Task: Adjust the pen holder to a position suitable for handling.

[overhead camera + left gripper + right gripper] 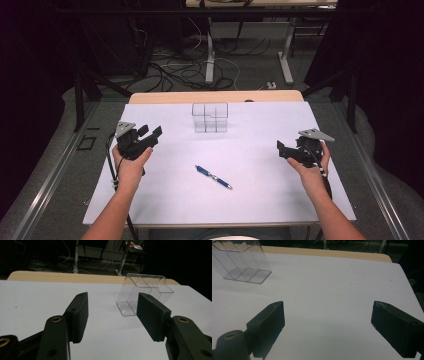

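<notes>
- The left gripper [146, 136] is held above the left side of the white surface [260, 190], carried in the person's left hand [131, 162]. Its jaws stand apart at a moderate gap with nothing between them; only bare surface is seen in the gap in the left gripper view [112, 315].
- The right gripper [286, 150] is held above the right side in the right hand [310, 167]. Its jaws are spread wide and empty, as confirmed in the right gripper view [328, 322].
- The pen [213, 177], blue with a silver tip end, lies flat on the surface between the two pairs of jaws, nearer the person than either, and well apart from both. It is touched by nothing.
- The clear organiser [210, 117], divided into compartments, stands upright beyond the jaws toward the far edge. It is seen ahead and to the right of the left jaws [143, 293], and far ahead to the left of the right jaws [242, 263]. Its compartments appear empty.
- Judgement: the grippers are kept to either side, open, as a ready stance; neither is committed to the pen. The pen's central position leaves it reachable by either gripper.
- Judgement: the organiser's upright, open-topped stance suits it as a receptacle for the pen.
</notes>
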